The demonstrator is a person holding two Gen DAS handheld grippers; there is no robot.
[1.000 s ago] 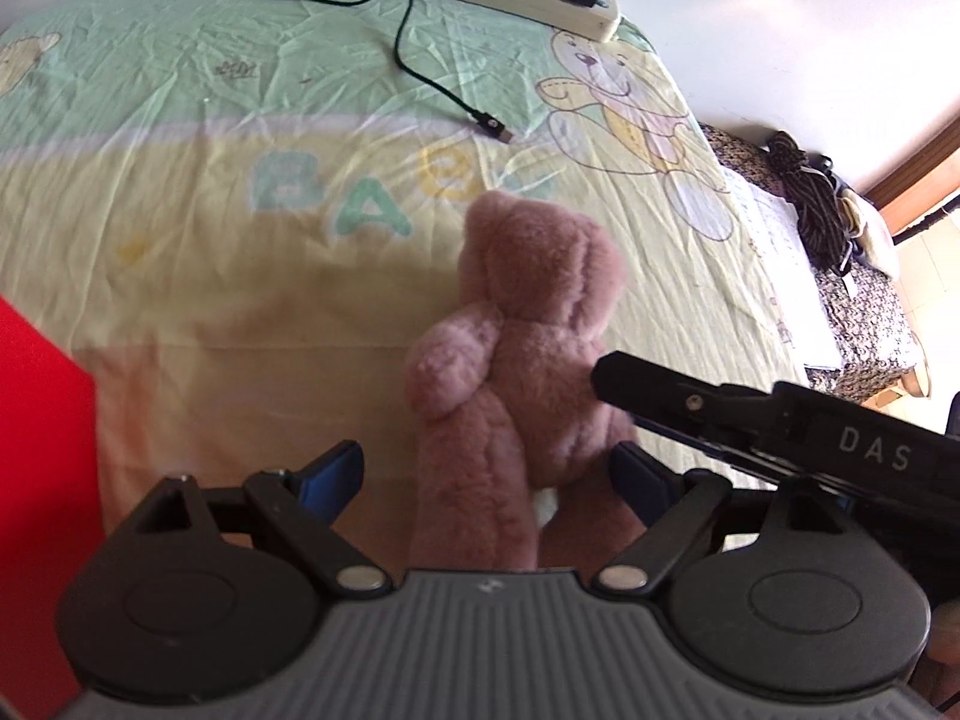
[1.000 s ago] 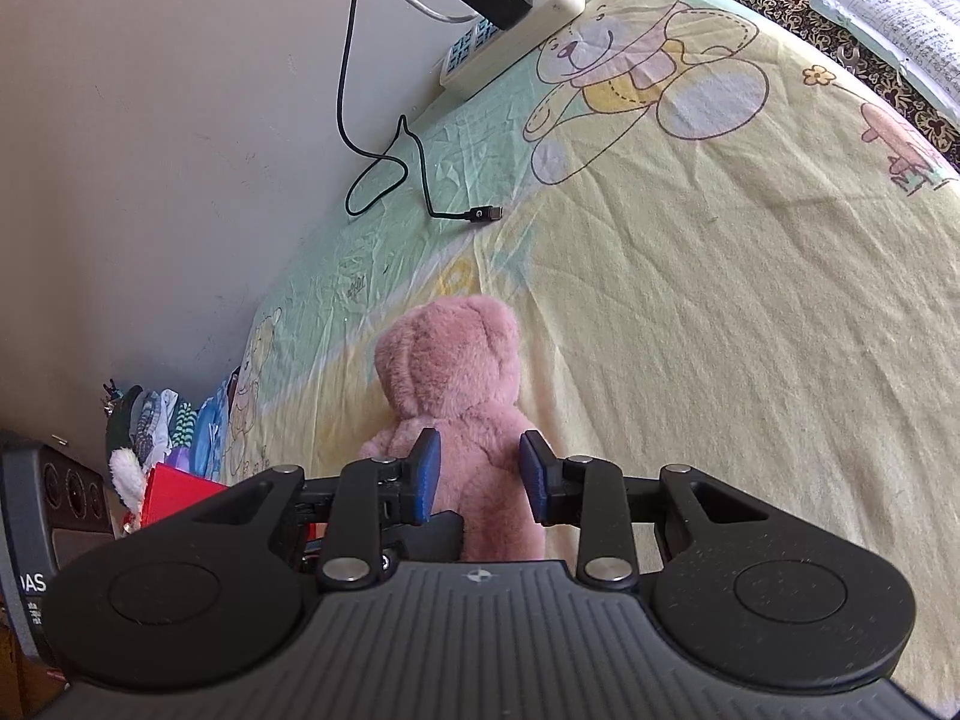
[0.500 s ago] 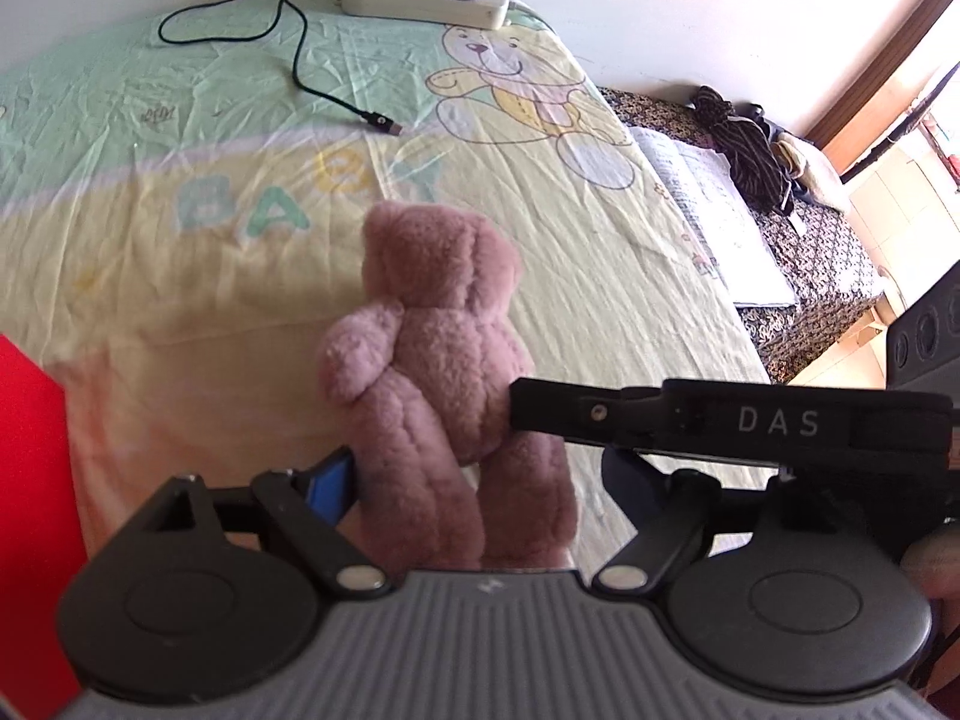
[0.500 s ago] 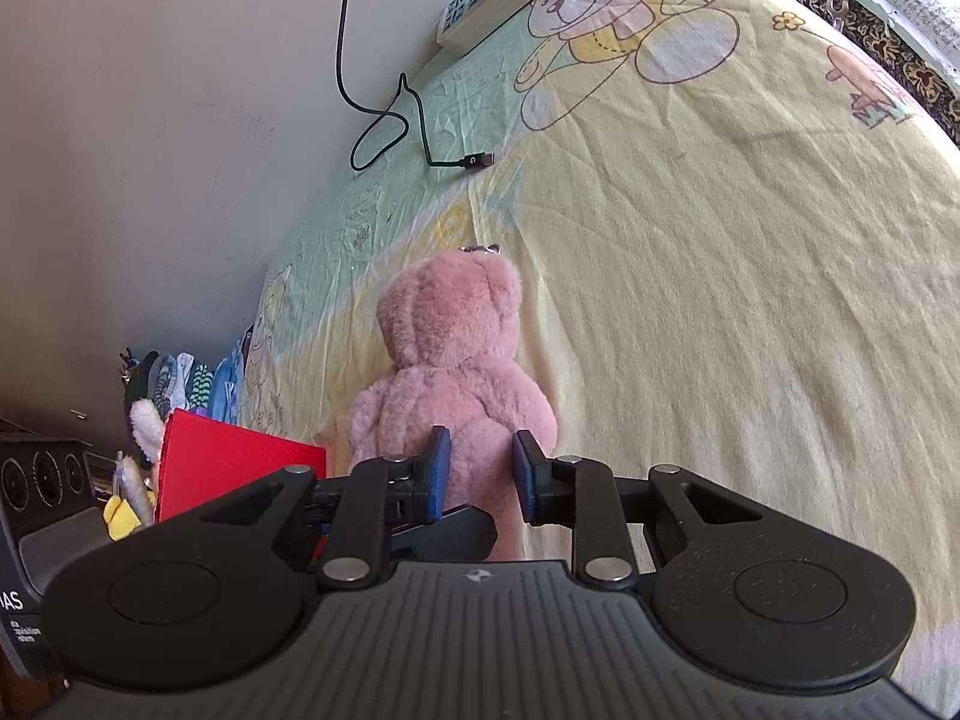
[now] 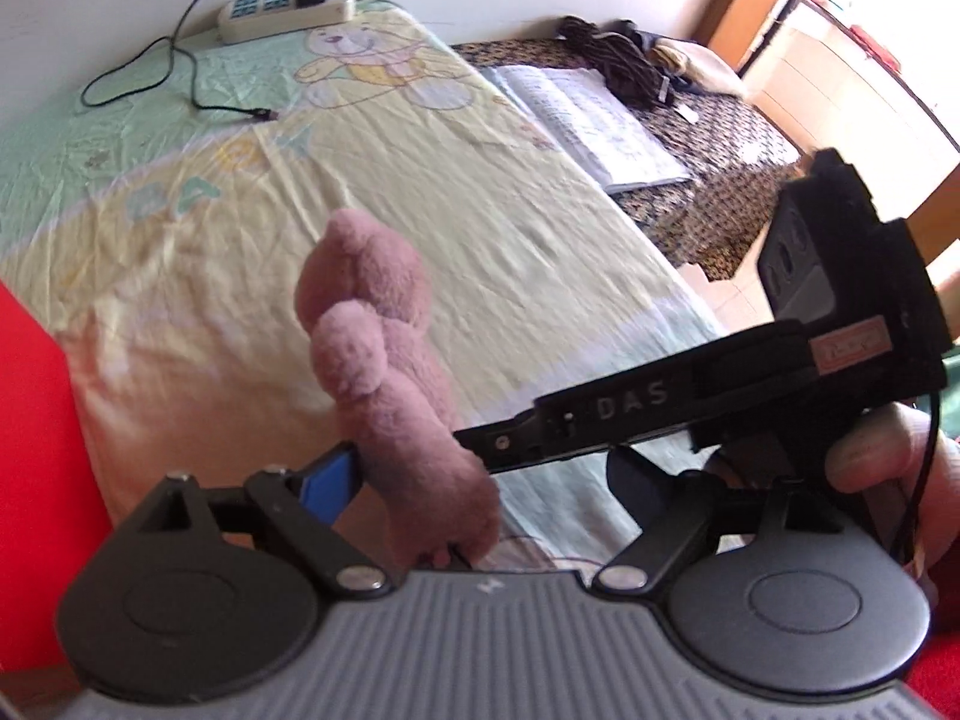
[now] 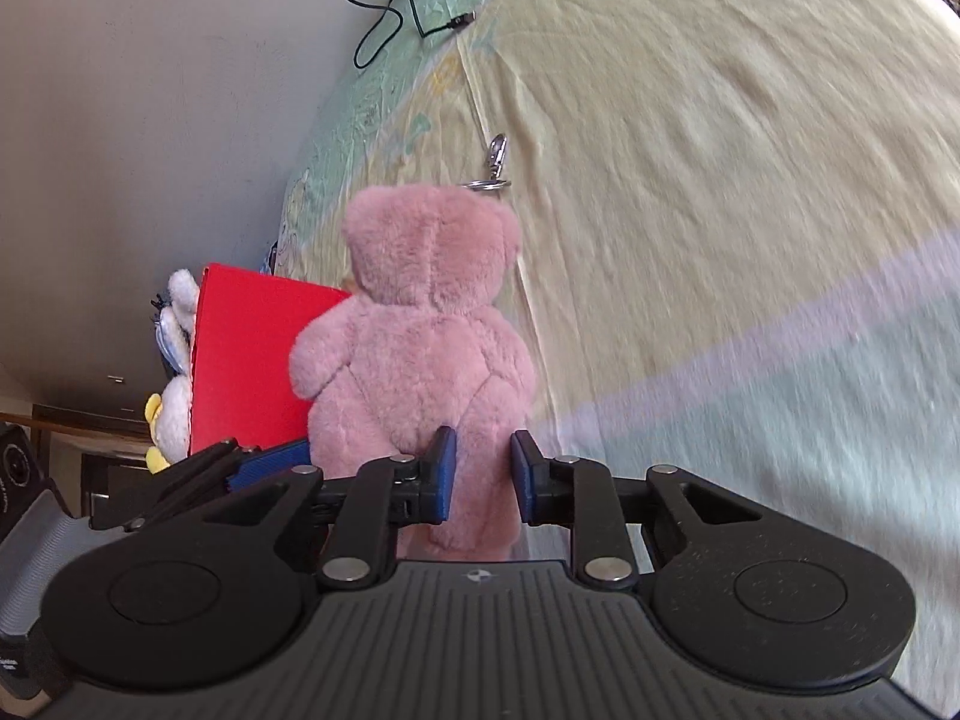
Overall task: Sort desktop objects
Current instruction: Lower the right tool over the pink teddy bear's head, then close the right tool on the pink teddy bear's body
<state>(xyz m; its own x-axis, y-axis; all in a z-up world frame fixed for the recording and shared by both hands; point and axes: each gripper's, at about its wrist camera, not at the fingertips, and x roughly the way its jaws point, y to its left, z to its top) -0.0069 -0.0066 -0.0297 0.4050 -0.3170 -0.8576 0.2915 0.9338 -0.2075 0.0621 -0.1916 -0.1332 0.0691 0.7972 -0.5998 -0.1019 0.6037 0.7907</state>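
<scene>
Pinching the pink bear (image 6: 420, 360) by one leg, my right gripper (image 6: 483, 477) holds it above the sheet (image 6: 720, 180) — plush may slip; left gripper (image 5: 480, 480) spread wide beside it.

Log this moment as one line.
right gripper: shut on pink teddy bear leg | left gripper: open around bear | red box: beside

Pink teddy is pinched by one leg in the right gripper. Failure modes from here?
1. The right gripper holds the pink teddy bear by one soft leg only; plush may slip out.
2. The keyring clasp dangling from its head could snag the bedsheet.
3. The left gripper, open beside the bear, could collide with the right one.
</scene>
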